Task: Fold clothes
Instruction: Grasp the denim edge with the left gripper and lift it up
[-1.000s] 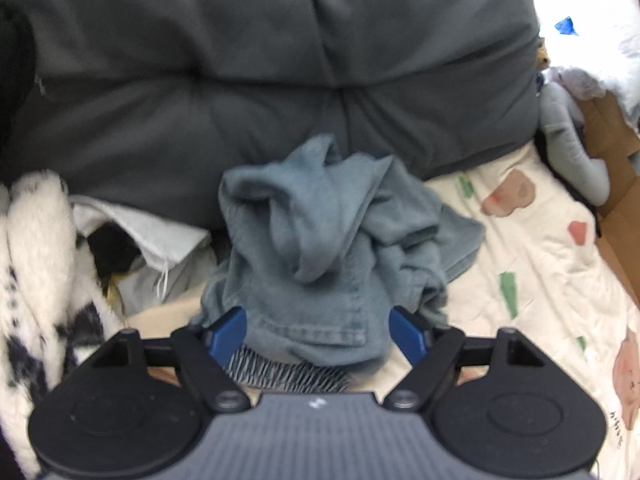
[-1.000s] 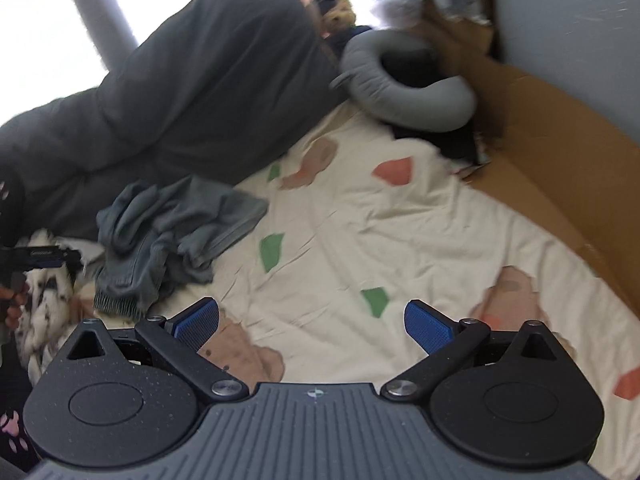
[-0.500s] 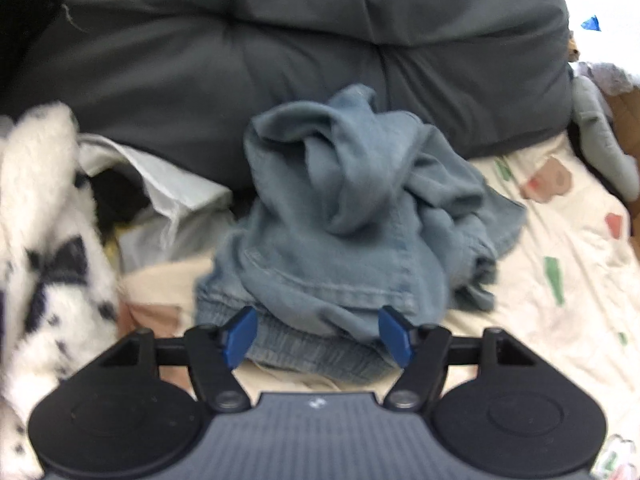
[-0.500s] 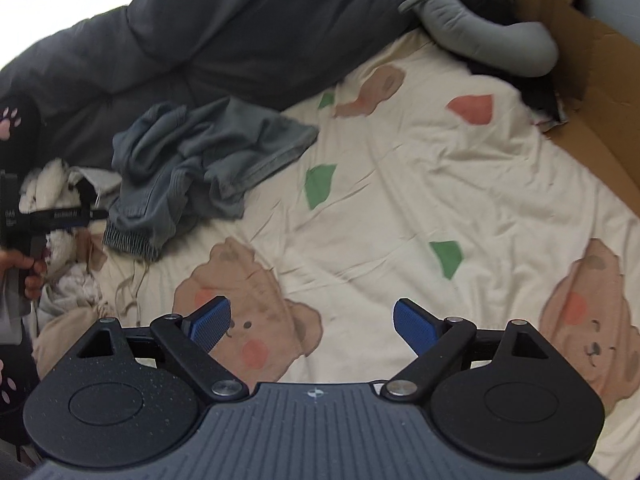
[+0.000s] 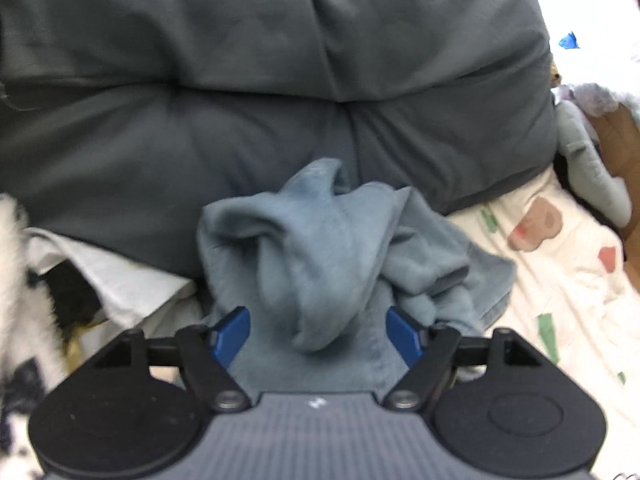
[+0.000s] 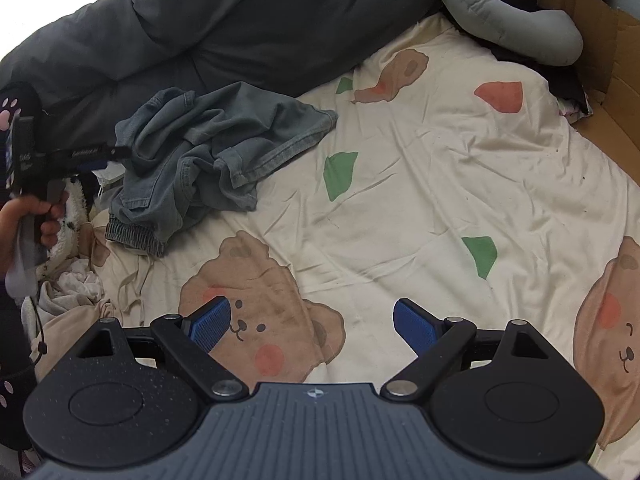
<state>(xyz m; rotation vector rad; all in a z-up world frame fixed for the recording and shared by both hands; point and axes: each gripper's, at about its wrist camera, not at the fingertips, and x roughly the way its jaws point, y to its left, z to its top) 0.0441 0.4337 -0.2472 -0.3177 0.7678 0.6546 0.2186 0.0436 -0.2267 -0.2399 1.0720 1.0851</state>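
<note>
Denim-blue shorts [image 5: 320, 256] lie crumpled against the grey duvet [image 5: 240, 80], now between the left gripper [image 5: 318, 334]'s just-widened, unclamped jaws (it has closed in). Right gripper [image 6: 312, 326] hovers open over the bear-print sheet [image 6: 440, 168], so grasping looks imminent.

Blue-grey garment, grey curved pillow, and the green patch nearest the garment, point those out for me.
Blue-grey garment [image 6: 188, 160]: right wrist view, crumpled middle.
Grey curved pillow [image 6: 516, 20]: right wrist view, middle of its curve.
Green patch [image 6: 338, 174]: right wrist view, centre of the print.
</note>
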